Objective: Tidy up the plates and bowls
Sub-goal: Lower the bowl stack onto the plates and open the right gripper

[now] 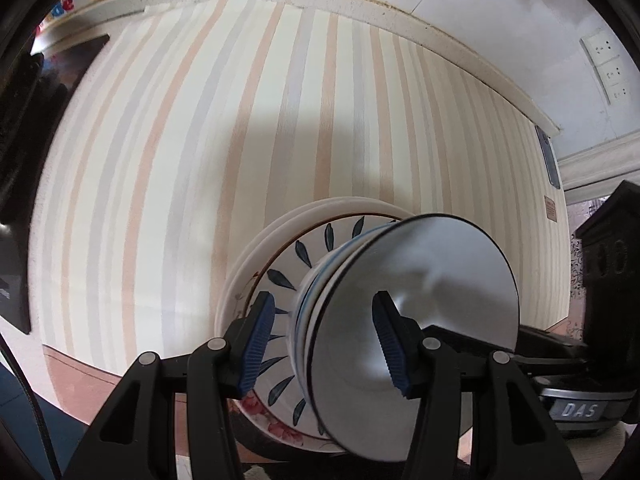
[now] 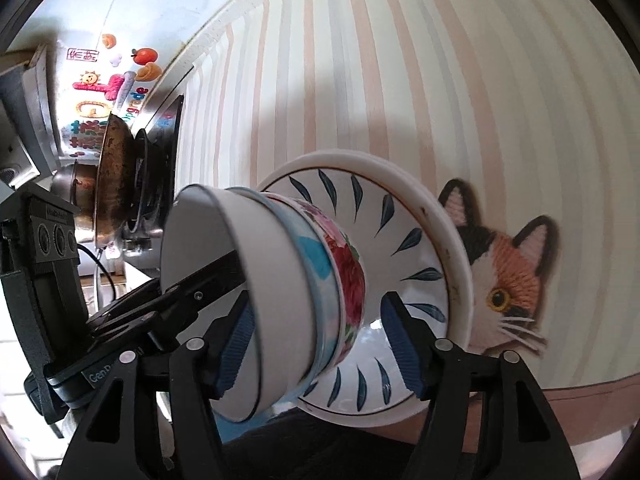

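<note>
Stacking view: both grippers at one pile of plates and bowls on the striped cloth point(image 1: 280, 120).

Cloth covers the table, cat patch point(image 2: 508, 280) beside the pile. White plates point(image 1: 256, 256) at the bottom, leaf-pattern plate point(image 2: 404, 216) on them, nested bowls point(image 2: 280, 280) on top, all sideways in both views. Left gripper point(image 1: 326, 344): fingers wide, one either side of the top bowl's rim, contact unclear. Right gripper point(image 2: 318, 344): fingers wide, straddling the bowls, grip not visible.
</note>
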Motion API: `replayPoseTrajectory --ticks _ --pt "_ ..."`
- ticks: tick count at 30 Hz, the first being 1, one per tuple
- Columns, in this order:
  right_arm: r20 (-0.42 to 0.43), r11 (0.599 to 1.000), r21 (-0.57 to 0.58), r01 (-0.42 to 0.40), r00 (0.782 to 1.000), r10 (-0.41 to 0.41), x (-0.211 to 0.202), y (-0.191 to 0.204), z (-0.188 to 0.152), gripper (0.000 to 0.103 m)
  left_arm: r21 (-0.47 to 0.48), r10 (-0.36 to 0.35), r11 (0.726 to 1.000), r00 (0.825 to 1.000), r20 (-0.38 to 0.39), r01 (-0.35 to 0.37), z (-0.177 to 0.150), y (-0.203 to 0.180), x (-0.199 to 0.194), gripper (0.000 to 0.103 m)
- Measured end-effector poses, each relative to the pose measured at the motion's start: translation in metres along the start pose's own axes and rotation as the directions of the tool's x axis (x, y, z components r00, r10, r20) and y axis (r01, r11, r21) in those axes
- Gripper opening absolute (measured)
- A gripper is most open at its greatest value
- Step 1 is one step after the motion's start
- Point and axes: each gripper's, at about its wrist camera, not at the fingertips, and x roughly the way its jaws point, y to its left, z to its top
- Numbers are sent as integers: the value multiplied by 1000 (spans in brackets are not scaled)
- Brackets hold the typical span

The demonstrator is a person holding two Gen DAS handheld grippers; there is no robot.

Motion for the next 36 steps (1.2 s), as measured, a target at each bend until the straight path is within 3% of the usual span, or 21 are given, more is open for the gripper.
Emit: replayPoseTrajectory --ticks 3,5,10,16,18,24,30,36 --pt "38 998 -31 52 998 -51 -15 7 -5 76 19 23 1000 999 32 -23 -3 -2 -11 49" --pt "66 995 -49 89 994 -86 -24 12 -10 79 32 40 999 997 60 -42 -6 -4 -20 55" --pt "155 977 -85 195 971 -181 -53 29 -26 86 74 104 991 987 126 -114 -16 -8 -40 57" --pt "268 949 -76 307 923 -278 -86 48 -53 90 116 138 980 972 189 -161 -34 -14 -63 62" --pt "309 937 -68 342 900 -306 -96 54 -63 91 127 139 978 968 211 -168 -39 -15 -72 77" --pt "392 921 -63 386 858 -333 -126 76 -95 91 127 134 976 950 280 -175 -54 -21 -103 78" --pt "482 912 -68 404 814 -325 -164 94 -131 92 113 150 972 913 380 -207 -81 -35 -137 78" --pt "563 908 -98 408 775 -287 -200 116 -186 93 84 153 973 869 470 -216 -131 -48 -181 78"
